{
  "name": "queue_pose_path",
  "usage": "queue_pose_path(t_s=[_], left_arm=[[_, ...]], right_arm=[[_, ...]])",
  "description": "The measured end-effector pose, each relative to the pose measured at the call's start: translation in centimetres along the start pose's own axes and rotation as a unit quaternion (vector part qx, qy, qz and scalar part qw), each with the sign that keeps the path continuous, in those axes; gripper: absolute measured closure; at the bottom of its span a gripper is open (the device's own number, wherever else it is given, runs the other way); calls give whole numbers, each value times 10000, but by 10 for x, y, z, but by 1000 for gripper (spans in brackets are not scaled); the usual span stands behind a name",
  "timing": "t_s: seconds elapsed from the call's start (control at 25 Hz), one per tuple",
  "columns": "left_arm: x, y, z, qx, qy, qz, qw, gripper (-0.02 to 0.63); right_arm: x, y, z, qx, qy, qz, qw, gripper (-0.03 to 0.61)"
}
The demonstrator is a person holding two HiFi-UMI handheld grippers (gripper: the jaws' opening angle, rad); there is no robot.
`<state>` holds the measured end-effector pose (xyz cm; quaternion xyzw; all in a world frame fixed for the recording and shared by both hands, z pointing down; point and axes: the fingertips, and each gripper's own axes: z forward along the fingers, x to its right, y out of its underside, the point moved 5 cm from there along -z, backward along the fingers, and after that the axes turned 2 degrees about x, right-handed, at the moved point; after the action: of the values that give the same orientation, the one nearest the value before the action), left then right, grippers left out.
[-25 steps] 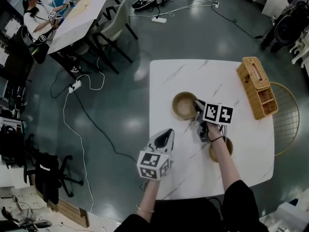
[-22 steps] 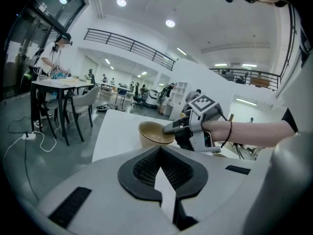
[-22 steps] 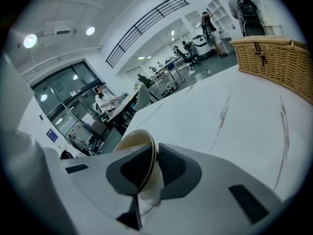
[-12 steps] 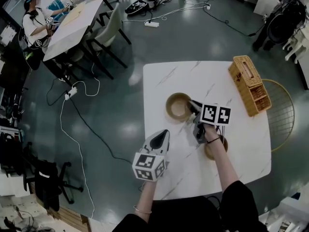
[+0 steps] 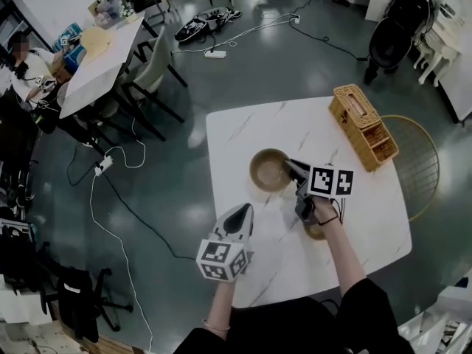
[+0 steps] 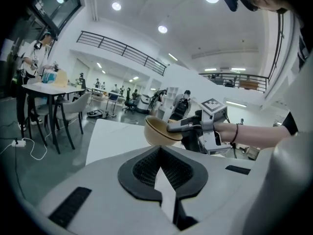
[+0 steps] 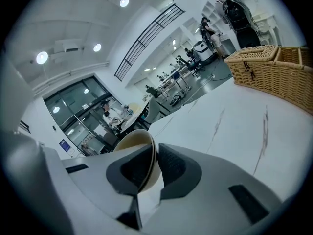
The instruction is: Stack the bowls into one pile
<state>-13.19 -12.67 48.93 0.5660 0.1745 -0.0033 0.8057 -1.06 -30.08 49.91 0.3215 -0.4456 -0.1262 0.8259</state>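
Note:
A tan bowl (image 5: pixel 268 169) hangs tilted above the white marble table (image 5: pixel 243 127), with my right gripper (image 5: pixel 289 167) shut on its near rim. In the right gripper view the rim of that bowl (image 7: pixel 138 143) stands pinched between the dark pads (image 7: pixel 173 166). The left gripper view shows the same bowl (image 6: pixel 161 131) clear of the tabletop. A second tan bowl (image 5: pixel 316 232) sits on the table under my right wrist, mostly hidden. My left gripper (image 5: pixel 243 212) hovers at the table's near left edge, shut and holding nothing (image 6: pixel 161 168).
A wicker basket (image 5: pixel 361 124) stands at the table's far right corner, beside a gold wire chair (image 5: pixel 419 164). Another table (image 5: pixel 99 57) with chairs and a seated person is at the far left. Cables and a power strip (image 5: pixel 103 166) lie on the dark floor.
My right gripper has lifted the bowl up off the table. My left gripper has risen a little. The head view has shifted, so the table sits lower and more to the left.

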Motion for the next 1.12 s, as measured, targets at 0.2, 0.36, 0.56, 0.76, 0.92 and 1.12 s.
queue_pose_path(t_s=[0.2,0.36,0.56,0.76,0.92,1.12], left_arm=[[9,-2,-8,11,92,95,9999,600],[14,-1,-15,10,158,129,9998,600],[24,2,-15,-6,294,171,9994,600],[37,7,-16,-75,488,222,9985,600],[50,12,-14,-141,645,271,9975,600],[61,12,-10,-166,839,311,9959,600]], right_arm=[[-1,-2,-26,145,-40,-2,9999,537],[0,3,-46,219,-53,-10,9997,537],[5,8,-70,317,-20,8,9995,537],[10,18,-94,353,71,-14,9994,537],[16,26,-112,355,120,9,9993,537],[23,34,-129,339,197,78,9992,537]])
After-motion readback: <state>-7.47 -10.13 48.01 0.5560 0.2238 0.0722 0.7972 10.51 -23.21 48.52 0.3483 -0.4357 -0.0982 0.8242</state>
